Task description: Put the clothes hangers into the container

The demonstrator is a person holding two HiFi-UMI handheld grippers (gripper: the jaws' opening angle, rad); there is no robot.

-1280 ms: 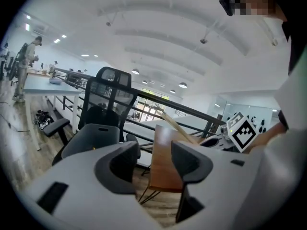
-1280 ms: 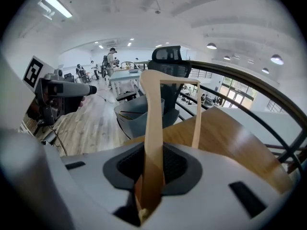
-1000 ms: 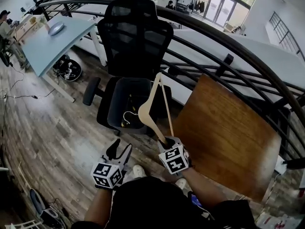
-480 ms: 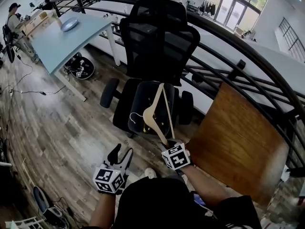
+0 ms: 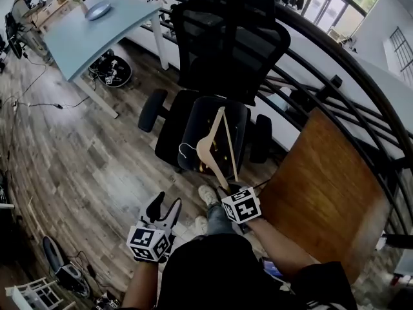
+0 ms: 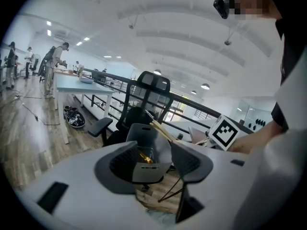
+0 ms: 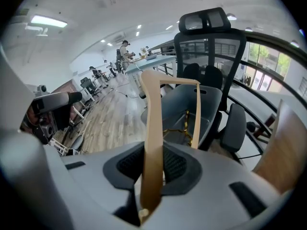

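Nearest the person, the left hand-held gripper (image 5: pixel 162 205) is released: its jaws stand apart with nothing between them. Beside it, the right hand-held gripper (image 7: pixel 149 169) is clenched on one shoulder end of the wooden hanger (image 5: pixel 210 132), which stands up and away from the jaws over the bin (image 5: pixel 197 110). The hanger looks light and stiff. Its smooth wood could swivel in a pinch taken so far from the middle, so a hold nearer the neck would likely balance it better. Its small wire hook (image 5: pixel 184 148) hangs at the bin's near side and may catch the rim on the way in. The grey bin sits on the seat of the black chair (image 5: pixel 226 37), with gold-coloured pieces (image 7: pixel 184 128), probably other hangers, already lying inside
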